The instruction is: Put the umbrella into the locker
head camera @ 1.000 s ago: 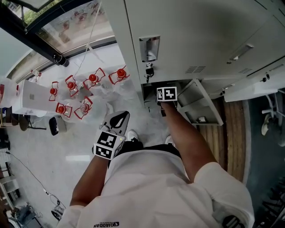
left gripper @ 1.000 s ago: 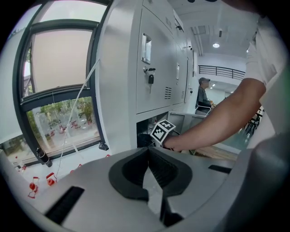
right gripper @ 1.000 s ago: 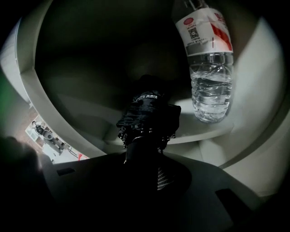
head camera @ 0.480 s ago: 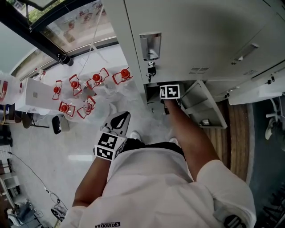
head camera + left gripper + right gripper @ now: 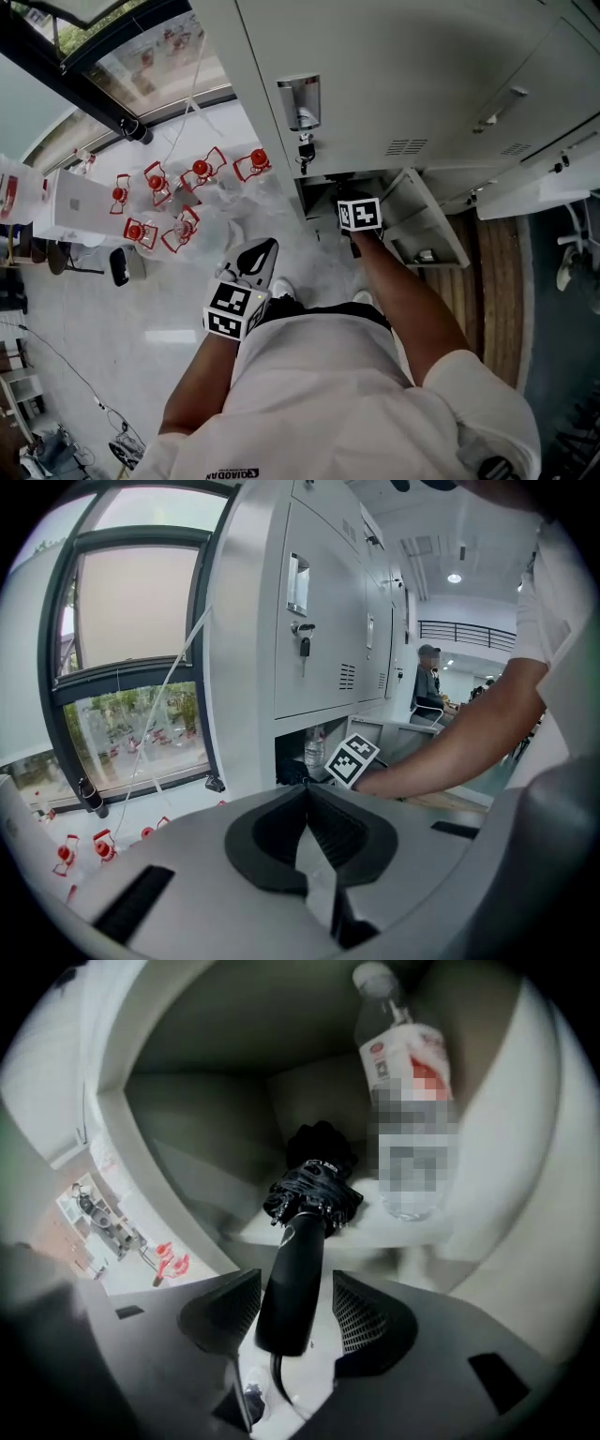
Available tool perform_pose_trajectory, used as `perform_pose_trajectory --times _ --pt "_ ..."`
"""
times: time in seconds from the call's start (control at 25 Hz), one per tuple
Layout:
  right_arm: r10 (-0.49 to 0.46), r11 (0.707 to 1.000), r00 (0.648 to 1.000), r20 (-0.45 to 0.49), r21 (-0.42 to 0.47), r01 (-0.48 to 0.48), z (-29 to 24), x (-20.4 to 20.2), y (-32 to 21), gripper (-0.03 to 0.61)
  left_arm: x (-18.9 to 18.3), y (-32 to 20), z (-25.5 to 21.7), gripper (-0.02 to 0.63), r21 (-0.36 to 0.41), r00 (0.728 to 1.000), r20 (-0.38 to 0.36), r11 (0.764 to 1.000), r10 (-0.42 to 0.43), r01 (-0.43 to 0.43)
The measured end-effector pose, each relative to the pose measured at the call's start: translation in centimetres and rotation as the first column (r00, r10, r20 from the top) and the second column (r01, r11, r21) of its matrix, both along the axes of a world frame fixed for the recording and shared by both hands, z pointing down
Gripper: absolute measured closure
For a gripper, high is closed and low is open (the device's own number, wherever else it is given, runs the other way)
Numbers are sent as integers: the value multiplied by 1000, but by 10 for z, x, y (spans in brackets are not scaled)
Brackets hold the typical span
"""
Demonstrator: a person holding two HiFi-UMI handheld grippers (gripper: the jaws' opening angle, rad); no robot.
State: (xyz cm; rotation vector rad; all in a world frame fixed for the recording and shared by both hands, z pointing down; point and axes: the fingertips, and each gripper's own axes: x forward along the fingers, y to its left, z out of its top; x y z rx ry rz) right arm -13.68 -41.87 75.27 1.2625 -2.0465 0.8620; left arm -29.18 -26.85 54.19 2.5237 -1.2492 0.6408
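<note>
The black folded umbrella lies inside the low open locker compartment, canopy end inward. Its handle points back out between the jaws of my right gripper. Those jaws are opening, and a gap shows beside the handle at the right pad. In the head view, only the right gripper's marker cube shows at the locker mouth. My left gripper is shut on nothing and hangs by my left hip, away from the locker.
A clear water bottle stands in the same compartment, right of the umbrella. The compartment's door hangs open to the right. A key hangs in the door above. Red-and-white objects lie beyond the window at the left. A seated person is far behind.
The right gripper's cube has drawn slightly back from the locker opening toward me. The left gripper stays in its place.
</note>
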Motion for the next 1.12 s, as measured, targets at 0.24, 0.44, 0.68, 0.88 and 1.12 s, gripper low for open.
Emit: perform_pose_trajectory --times 0.24,0.44,0.68,0.88,1.12 --pt "-51 998 998 -38 23 52 -7 11 36 342 15 3 -8 598 -2 1000 -28 1000 7 -7" --pt "-64 997 993 -98 26 67 -5 11 38 383 23 6 -12 598 -1 999 -23 1000 25 -25" --pt "-60 998 991 -123 18 63 -3 4 28 408 15 11 -13 598 -7 1000 -23 1000 3 -3" --pt "-53 998 990 -128 26 57 -4 -3 -7 407 -2 15 -11 598 -10 1000 -10 1000 -24 24" --pt "-48 999 990 -130 13 50 -2 -8 -28 407 -24 16 -11 598 -18 998 -1 998 -67 67"
